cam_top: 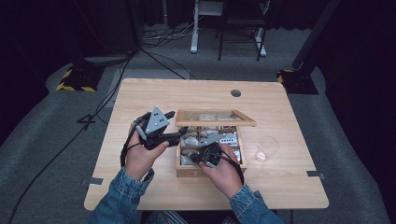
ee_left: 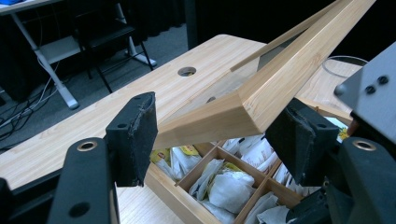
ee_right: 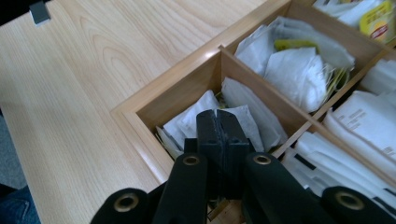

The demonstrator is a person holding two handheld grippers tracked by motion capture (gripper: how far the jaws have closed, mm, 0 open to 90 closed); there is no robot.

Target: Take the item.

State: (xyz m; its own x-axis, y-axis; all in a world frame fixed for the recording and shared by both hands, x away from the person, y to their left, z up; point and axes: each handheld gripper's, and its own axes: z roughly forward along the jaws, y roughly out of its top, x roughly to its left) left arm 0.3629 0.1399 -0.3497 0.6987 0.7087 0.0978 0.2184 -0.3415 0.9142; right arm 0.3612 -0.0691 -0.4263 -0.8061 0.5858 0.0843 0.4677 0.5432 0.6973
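A wooden tea box [cam_top: 187, 172] stands on the table with its glass-paned lid [cam_top: 215, 123] raised. My left gripper [cam_top: 180, 136] is shut on the lid's near left corner [ee_left: 243, 109]; one pad lies on each side of the frame and holds it up. My right gripper [cam_top: 195, 157] reaches into the box's near left compartment [ee_right: 187, 88]. Its jaws [ee_right: 218, 123] are pressed together, tips down among the white tea bags [ee_right: 243, 119]. Whether a bag's paper is pinched between the pads is hidden.
Other compartments hold several white tea bags [ee_right: 299, 65] and yellow-labelled ones [ee_right: 380, 21]. A clear glass cup [cam_top: 267, 149] stands on the table right of the box. A cable hole [cam_top: 236, 93] is in the tabletop behind it. Bare wood [cam_top: 140, 98] lies left of the box.
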